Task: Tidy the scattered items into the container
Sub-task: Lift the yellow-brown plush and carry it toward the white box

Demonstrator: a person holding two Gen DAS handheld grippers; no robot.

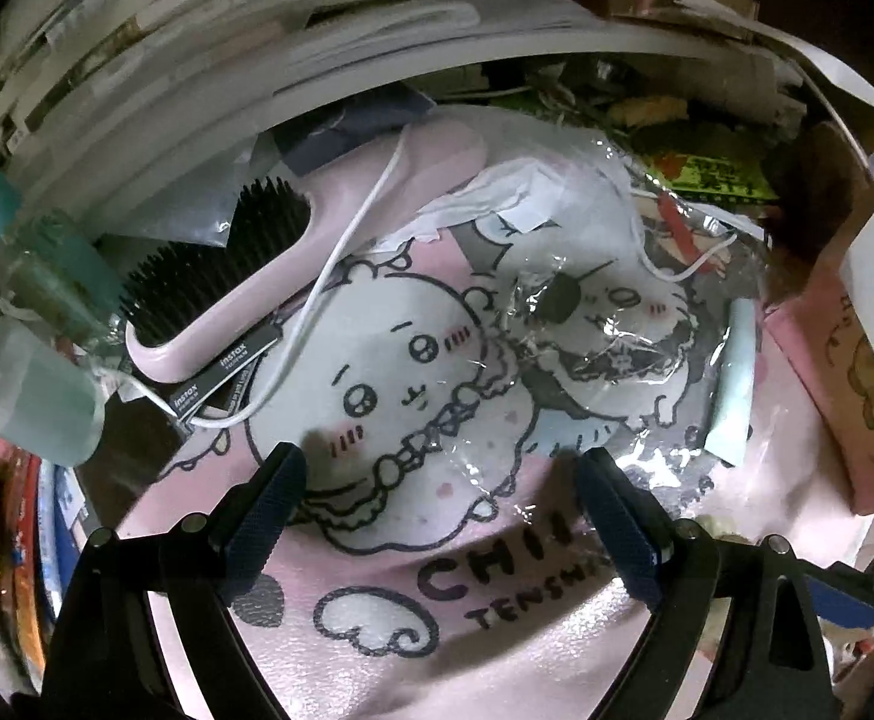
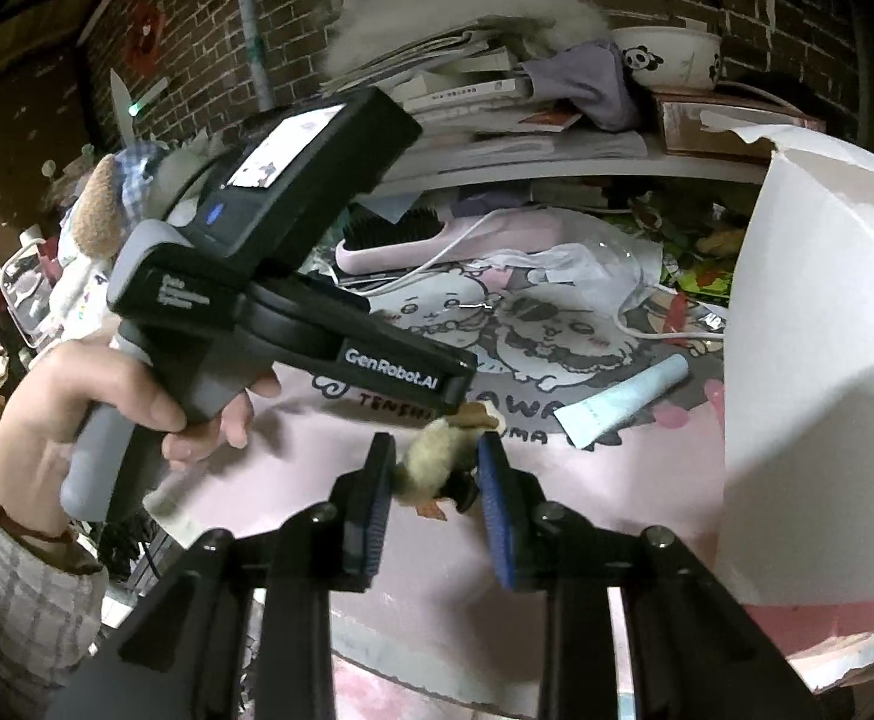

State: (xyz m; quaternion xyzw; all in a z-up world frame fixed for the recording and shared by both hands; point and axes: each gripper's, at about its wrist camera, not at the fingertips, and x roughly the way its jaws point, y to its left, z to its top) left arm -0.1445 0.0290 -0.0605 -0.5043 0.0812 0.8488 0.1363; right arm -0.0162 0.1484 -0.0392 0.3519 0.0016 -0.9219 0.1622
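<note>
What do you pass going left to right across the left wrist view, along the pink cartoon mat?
Clear bottle of pale green liquid → pink hairbrush with black bristles → crumpled clear plastic wrap → pale blue squeeze tube → pink cardboard box.

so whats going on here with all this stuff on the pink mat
A person is tidying a cluttered pink cartoon mat with a handheld gripper in each hand. The right gripper has a small fuzzy yellow duck toy between its pads, beside a white container. The left gripper hangs open and empty above the mat. A pink hairbrush, a white cable, crumpled clear plastic and a pale blue tube lie out.
</note>
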